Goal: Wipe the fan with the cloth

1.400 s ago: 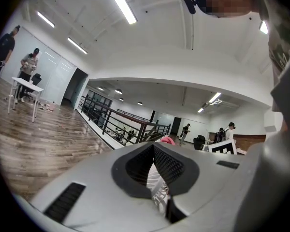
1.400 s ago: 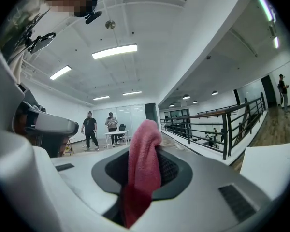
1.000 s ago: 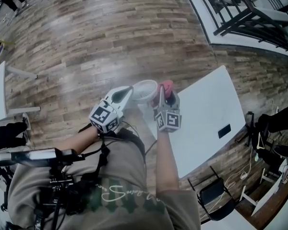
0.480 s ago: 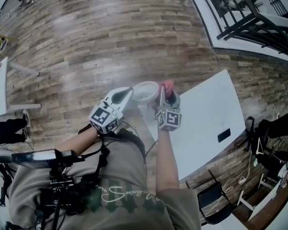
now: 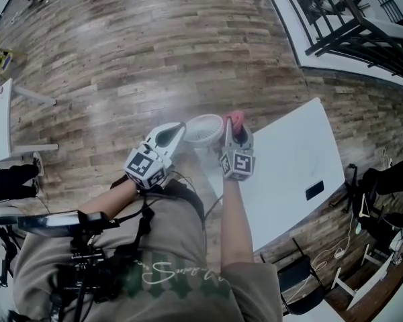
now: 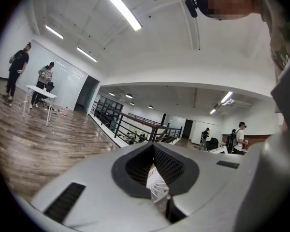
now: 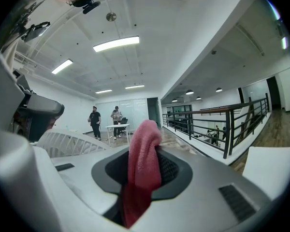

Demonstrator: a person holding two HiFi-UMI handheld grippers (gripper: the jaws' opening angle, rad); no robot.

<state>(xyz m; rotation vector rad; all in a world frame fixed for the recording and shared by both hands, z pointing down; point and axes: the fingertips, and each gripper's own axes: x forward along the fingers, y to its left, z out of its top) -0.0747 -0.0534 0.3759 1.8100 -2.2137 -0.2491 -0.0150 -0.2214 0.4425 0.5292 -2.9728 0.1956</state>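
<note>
Fan pinched from one side, cloth just beside it on the other.

The left gripper point(image 5: 176, 131) has its jaws together on the grille of the white fan point(image 5: 203, 129), which stands out ahead of them, at the edge of the table point(image 5: 289, 159). The right gripper point(image 5: 234, 134) is clamped on the pink cloth point(image 5: 234, 119). The fan lies to the left of these jaws, very near, though contact is not clear. The right hand is probably the one to wipe. Compared with one second earlier, nothing has visibly shifted.

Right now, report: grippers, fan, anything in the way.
Left gripper shut on the grille of the fan. Right gripper shut on the pink cloth, beside the fan. Nothing seen in the way.
</note>
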